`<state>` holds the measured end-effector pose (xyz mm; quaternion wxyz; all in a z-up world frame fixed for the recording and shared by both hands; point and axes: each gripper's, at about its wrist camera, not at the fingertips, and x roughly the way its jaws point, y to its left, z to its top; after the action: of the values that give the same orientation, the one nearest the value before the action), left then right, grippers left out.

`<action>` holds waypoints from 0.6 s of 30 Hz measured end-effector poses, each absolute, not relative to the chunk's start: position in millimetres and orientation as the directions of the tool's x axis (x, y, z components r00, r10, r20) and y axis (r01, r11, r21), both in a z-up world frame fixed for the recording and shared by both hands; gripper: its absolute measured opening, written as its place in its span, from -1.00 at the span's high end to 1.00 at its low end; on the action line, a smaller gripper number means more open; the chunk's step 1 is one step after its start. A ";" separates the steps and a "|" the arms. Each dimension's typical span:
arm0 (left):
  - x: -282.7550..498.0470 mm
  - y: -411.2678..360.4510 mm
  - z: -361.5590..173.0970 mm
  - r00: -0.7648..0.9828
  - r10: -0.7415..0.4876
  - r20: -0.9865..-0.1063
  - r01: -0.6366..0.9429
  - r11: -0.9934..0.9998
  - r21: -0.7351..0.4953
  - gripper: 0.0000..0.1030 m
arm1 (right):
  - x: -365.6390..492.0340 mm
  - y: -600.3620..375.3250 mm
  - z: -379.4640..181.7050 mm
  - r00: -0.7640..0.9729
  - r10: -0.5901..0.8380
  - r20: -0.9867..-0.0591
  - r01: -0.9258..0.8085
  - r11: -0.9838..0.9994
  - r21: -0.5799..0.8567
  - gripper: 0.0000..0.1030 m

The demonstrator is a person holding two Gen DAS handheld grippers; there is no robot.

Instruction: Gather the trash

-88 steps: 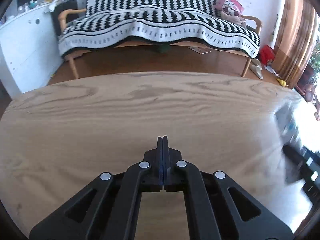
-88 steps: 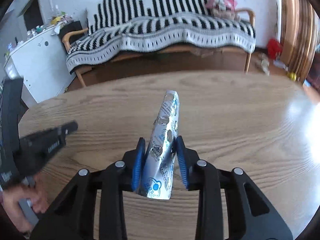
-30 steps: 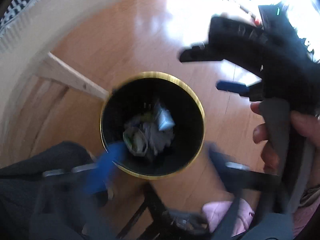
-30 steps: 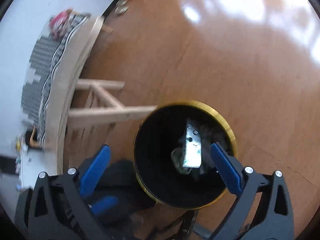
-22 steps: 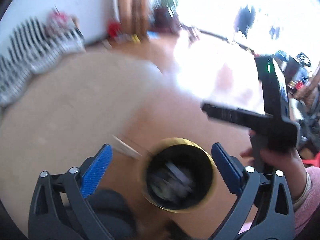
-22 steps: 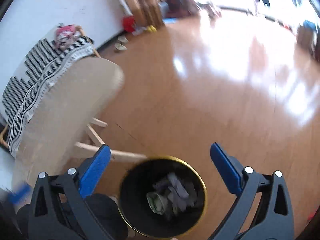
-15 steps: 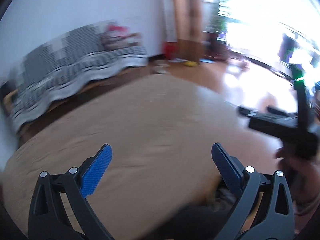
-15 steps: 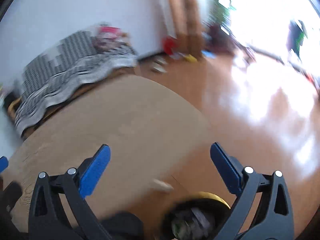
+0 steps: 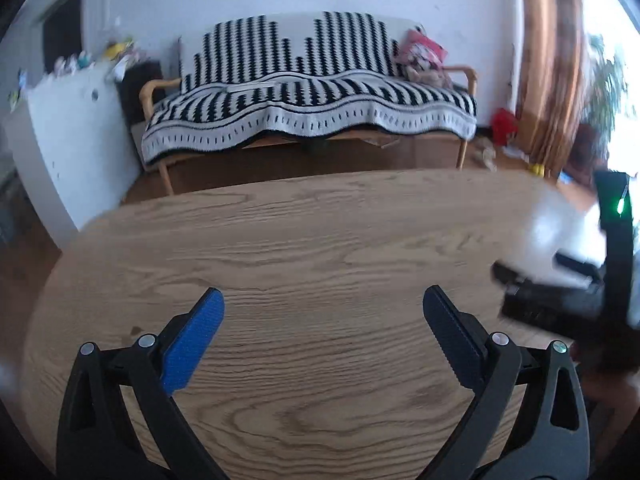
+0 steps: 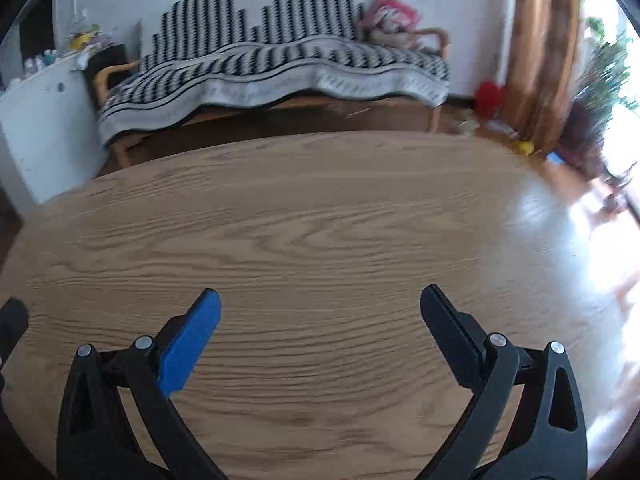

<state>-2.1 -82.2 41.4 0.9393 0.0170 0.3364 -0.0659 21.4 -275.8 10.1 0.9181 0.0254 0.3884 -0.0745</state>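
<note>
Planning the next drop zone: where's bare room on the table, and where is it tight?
The wooden table shows bare wood from the left gripper and right gripper, jaws wide apart on both, out to its far edge facing the striped sofa. Only crowding: in the left wrist view the right gripper sits over the table's right side.

My left gripper (image 9: 323, 308): black frame, blue pads (image 9: 192, 336). My right gripper (image 10: 320, 308) same. Table (image 9: 320, 240) light oak, wavy grain. Sofa throw (image 9: 304, 96) black-white stripes. Cabinet (image 9: 72, 120) white. Curtain (image 9: 548, 60) orange-brown. Cushion (image 9: 424, 50) pink.
</note>
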 end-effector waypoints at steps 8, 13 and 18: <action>-5.4 -90.8 31.1 0.774 -0.024 -0.633 0.092 0.993 0.075 -0.88 | 18.7 -259.7 7.3 0.695 -0.104 -0.712 0.109 0.993 -0.039 -0.88; -2.0 -91.2 25.5 0.759 -0.019 -0.651 0.091 0.993 0.078 -0.88 | 12.5 -266.7 5.8 0.691 -0.099 -0.716 0.112 0.993 -0.029 -0.88; -3.8 -94.9 27.5 0.761 -0.045 -0.647 0.099 0.994 0.048 -0.88 | 8.2 -272.6 3.3 0.685 -0.100 -0.722 0.131 0.991 -0.013 -0.88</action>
<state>-3.8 -94.9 27.5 0.9376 0.0393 0.3434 -0.0382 8.2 -272.6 3.3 0.9177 0.0196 0.3919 -0.0628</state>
